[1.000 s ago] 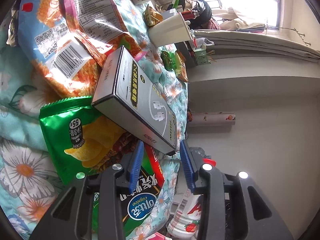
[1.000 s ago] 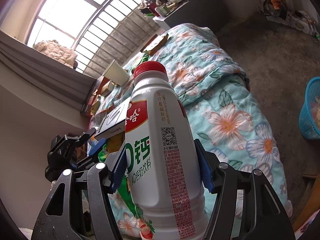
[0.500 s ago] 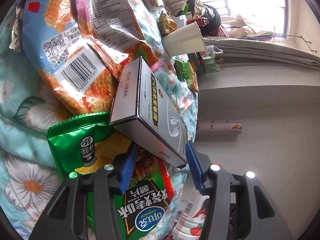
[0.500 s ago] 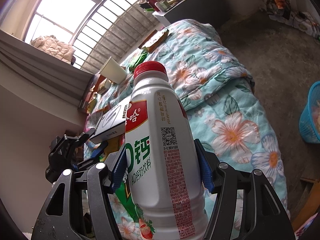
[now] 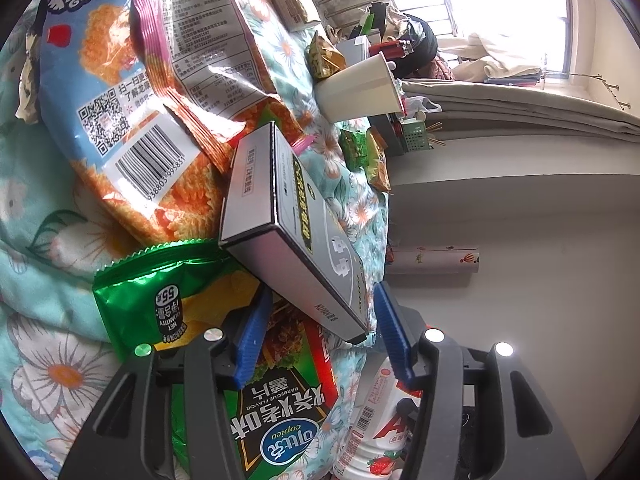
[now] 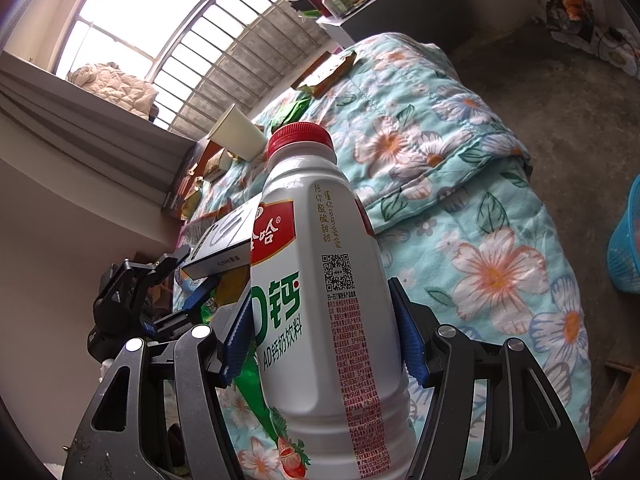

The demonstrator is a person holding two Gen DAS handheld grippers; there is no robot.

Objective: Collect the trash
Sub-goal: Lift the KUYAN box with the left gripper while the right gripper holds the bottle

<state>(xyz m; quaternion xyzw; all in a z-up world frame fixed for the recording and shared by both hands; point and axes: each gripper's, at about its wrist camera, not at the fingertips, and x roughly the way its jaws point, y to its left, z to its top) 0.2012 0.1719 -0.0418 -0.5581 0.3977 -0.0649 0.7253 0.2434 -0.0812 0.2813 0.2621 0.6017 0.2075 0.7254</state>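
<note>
White bottle (image 6: 320,300) clamped by right gripper (image 6: 322,344)

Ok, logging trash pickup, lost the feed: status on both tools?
Right tool shut on milk bottle. Left tool open, straddling grey box corner. Green chip bag underneath.

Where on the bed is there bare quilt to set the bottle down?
Bare floral quilt stretches between the bottle and the blue basket. It is crowded wall-side: the grey box, chip bags and paper cup overlap.
</note>
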